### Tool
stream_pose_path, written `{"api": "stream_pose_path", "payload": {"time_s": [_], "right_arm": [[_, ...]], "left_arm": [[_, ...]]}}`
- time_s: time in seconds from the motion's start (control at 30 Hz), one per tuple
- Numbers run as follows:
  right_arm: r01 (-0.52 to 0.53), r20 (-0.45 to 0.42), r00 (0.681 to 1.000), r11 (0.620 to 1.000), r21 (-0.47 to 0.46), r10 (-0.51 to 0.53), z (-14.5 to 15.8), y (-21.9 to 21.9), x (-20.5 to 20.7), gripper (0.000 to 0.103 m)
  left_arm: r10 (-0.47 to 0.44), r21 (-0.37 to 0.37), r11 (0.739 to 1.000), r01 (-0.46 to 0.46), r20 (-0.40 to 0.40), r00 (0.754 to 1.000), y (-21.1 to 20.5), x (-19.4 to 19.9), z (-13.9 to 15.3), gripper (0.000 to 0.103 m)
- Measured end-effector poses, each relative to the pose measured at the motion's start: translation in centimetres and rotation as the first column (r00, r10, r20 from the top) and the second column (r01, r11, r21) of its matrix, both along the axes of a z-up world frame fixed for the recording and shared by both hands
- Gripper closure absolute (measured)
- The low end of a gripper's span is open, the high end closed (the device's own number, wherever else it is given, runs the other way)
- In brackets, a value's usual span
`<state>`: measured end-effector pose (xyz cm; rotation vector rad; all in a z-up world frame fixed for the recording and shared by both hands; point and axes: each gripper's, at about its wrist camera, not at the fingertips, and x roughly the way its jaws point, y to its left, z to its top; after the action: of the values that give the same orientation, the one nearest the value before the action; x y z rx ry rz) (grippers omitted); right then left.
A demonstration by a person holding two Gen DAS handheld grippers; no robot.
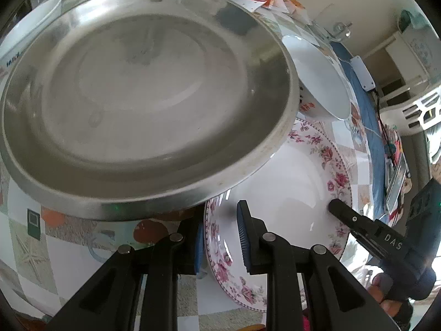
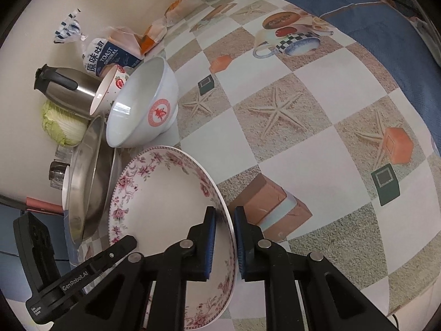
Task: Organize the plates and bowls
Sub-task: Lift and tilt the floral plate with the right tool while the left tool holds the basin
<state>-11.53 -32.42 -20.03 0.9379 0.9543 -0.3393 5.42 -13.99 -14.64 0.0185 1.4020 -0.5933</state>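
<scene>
The floral plate (image 2: 165, 193) and the steel dish (image 1: 143, 88) beside it both lay bare, the plate's rim overlapped by the dish, a white bowl (image 2: 143, 104) just beyond. The left claw (image 1: 220, 237) and right claw (image 2: 223, 237) each straddled the plate's rim, pads spread, not pressing. The desk (image 2: 317, 88) wore a checkered starfish-print cloth against a cream wall.

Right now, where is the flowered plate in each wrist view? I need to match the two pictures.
Left wrist view: the flowered plate fills the lower right, its near rim between the left tool's fingers, partly under the steel pan.
Right wrist view: it sits at lower centre, its right rim between the right tool's fingers.
Shared landmark: the steel pan, on the plate's left in both views.
</scene>
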Motion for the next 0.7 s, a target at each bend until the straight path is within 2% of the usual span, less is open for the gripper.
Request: {"api": "stream_pose_path", "payload": {"time_s": [0.1,0.37,0.5,0.7], "right_arm": [[0.006,-0.004,1.0,1.0,-0.005,-0.006,0.0,0.0,0.2,0.088],[0.047,0.008,0.999,0.999,0.013,-0.047,-0.3,-0.8,-0.7,0.088],[0.032,-0.014,0.999,0.999,-0.037,-0.033,0.1,-0.4,-0.3,0.088],[0.046,-0.017,0.999,0.997,-0.063,-0.047,0.4,-0.7,-0.6,0.088]], "left_arm": [[-0.033,0.012,0.999,0.033,0.022,0.999,-0.9,-0.2,0.2,0.08],[-0.044,-0.047,0.998,0.043,-0.006,0.999,-1.4,-0.1,0.5,0.08],[-0.095,-0.016,0.995,0.095,0.033,0.995,-2.1,-0.6,0.9,0.08],[-0.111,-0.049,0.992,0.112,0.039,0.993,-2.2,-0.9,1.6,0.08]]}}
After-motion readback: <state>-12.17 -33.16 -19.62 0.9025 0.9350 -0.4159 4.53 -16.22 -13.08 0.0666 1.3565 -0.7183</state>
